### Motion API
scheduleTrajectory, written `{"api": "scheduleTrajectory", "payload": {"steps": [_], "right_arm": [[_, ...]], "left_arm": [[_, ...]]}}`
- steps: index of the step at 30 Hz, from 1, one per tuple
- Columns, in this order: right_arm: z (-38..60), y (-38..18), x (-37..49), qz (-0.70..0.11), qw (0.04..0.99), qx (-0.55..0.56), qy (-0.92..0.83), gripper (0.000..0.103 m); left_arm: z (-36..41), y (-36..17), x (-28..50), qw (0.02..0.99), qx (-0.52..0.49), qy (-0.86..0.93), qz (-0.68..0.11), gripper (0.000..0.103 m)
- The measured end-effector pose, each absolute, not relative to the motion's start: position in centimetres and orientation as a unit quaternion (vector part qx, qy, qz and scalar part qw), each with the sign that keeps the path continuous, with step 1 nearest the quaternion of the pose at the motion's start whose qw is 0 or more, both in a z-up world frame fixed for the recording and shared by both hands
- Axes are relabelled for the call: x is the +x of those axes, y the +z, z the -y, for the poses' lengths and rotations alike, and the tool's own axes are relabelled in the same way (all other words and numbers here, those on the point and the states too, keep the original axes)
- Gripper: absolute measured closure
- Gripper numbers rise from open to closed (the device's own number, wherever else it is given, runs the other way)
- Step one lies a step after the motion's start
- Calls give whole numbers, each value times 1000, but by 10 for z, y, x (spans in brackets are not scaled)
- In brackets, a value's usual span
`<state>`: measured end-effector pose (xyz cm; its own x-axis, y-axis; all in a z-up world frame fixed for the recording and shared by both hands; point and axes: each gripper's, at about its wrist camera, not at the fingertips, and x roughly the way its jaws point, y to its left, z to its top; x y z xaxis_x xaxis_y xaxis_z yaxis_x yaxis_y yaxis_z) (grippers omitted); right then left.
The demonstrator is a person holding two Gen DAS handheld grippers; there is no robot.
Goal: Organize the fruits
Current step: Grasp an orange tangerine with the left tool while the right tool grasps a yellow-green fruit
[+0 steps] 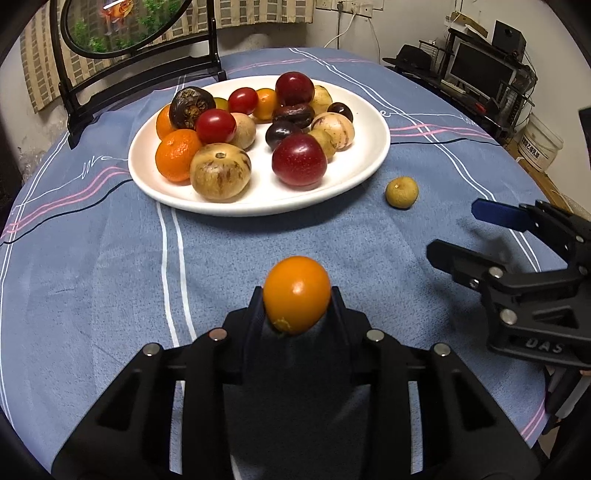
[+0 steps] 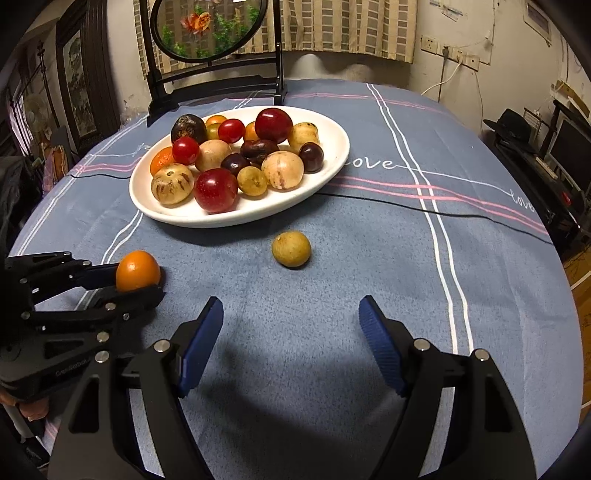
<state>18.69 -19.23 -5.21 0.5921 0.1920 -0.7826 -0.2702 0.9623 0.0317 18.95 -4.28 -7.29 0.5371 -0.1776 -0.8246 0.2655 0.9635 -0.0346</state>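
Note:
My left gripper (image 1: 297, 295) is shut on a small orange fruit (image 1: 296, 294), its two pads pressing the fruit's sides just above the blue tablecloth. The right wrist view shows the same orange fruit (image 2: 137, 270) at the left, pinched in the left gripper (image 2: 138, 282). My right gripper (image 2: 291, 325) stands open over bare cloth, nothing between its blue pads. It shows at the right edge as the right gripper (image 1: 456, 236). A yellow-brown round fruit (image 2: 291, 248) lies loose on the cloth ahead of it, also seen as that fruit (image 1: 402, 192). The white plate (image 1: 373, 147) holds several fruits.
The white plate (image 2: 332, 155) sits past the middle of the round table. A dark-framed round screen on a stand (image 2: 210, 33) rises behind it. A desk with a monitor (image 1: 480, 70) stands off the table's right side. The cloth has white and pink stripes.

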Motion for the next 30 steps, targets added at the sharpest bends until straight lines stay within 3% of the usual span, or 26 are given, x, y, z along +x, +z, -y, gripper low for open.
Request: {"api": "scheduleTrajectory", "payload": {"steps": [12, 15, 17, 25, 30], "right_arm": [[177, -56, 223, -446, 884, -56, 129, 27], [174, -60, 229, -453, 881, -63, 122, 38], [172, -63, 232, -459, 878, -69, 120, 56], [168, -69, 236, -458, 878, -72, 119, 60], [164, -66, 236, -453, 880, -87, 115, 76]], "left_arm": [[41, -73, 189, 876, 42, -131, -463, 68], [40, -73, 189, 876, 40, -132, -462, 68], [40, -74, 189, 876, 40, -132, -462, 68], [40, -73, 189, 876, 39, -132, -462, 68], [41, -73, 190, 877, 45, -130, -461, 68]]}}
